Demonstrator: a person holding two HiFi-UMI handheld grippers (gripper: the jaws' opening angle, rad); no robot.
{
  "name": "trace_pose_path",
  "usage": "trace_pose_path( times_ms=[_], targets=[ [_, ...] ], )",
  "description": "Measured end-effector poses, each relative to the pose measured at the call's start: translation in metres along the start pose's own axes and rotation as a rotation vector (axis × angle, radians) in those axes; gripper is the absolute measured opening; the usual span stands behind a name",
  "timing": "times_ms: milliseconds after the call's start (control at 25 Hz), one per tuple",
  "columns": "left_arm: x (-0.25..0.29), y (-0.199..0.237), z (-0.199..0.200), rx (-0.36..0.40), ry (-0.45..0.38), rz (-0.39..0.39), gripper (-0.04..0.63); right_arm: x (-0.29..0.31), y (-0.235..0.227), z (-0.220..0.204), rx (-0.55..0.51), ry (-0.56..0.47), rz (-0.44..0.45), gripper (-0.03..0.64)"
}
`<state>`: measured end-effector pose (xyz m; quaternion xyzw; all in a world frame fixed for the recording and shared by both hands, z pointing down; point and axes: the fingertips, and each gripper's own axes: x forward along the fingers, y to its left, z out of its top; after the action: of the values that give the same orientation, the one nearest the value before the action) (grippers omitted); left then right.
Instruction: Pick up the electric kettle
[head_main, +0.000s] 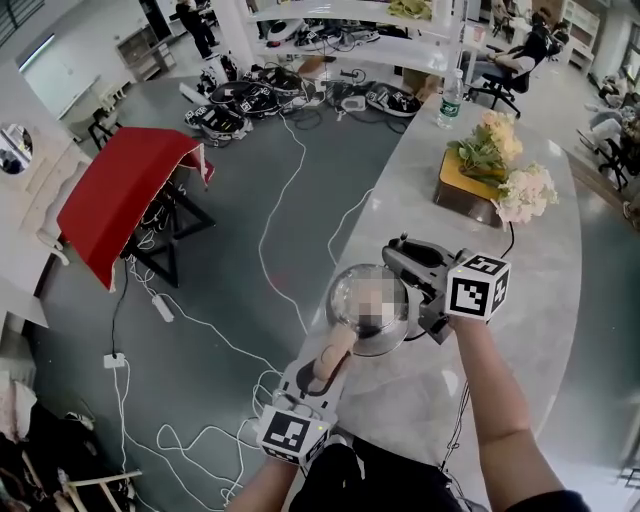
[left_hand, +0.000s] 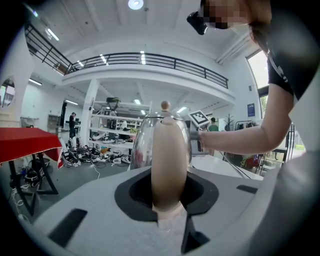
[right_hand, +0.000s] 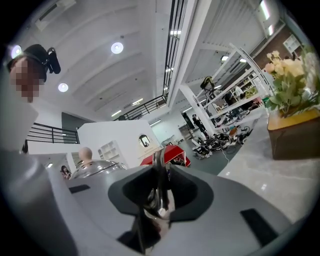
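Observation:
The electric kettle (head_main: 340, 305) is shiny steel with a beige handle (head_main: 332, 362) and sits over the near left part of the marble counter (head_main: 540, 300). My left gripper (head_main: 325, 375) comes from below and is shut on the handle. In the left gripper view the handle (left_hand: 170, 160) fills the gap between the jaws of the left gripper (left_hand: 170, 200), with the steel body (left_hand: 140, 145) behind it. My right gripper (head_main: 410, 305) holds the kettle's right side. In the right gripper view the right gripper (right_hand: 158, 200) is shut on the thin metal spout (right_hand: 158, 175), and the lid (right_hand: 95, 169) lies to its left.
A wooden box of flowers (head_main: 470, 185) stands further along the counter, with a water bottle (head_main: 451, 98) at its far end. The counter's curved edge runs just left of the kettle. On the floor are white cables (head_main: 280, 230) and a red-draped table (head_main: 120, 195).

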<state>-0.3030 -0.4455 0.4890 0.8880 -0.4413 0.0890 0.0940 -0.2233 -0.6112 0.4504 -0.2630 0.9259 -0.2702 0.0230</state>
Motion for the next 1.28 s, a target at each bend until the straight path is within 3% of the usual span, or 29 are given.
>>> trace_pose_path(
  times_ms=[600, 760, 1280],
  targets=[
    [-0.064, -0.024, 0.044, 0.034, 0.000, -0.183, 0.083, -0.054, 0.079, 0.024, -0.032, -0.081, -0.138, 0.087],
    [-0.085, -0.040, 0.046, 0.020, -0.003, -0.245, 0.083, -0.076, 0.103, 0.019, -0.036, -0.091, -0.188, 0.087],
    [-0.151, -0.080, 0.040, 0.076, 0.002, -0.382, 0.083, -0.135, 0.173, -0.013, -0.017, -0.154, -0.291, 0.087]
  ],
)
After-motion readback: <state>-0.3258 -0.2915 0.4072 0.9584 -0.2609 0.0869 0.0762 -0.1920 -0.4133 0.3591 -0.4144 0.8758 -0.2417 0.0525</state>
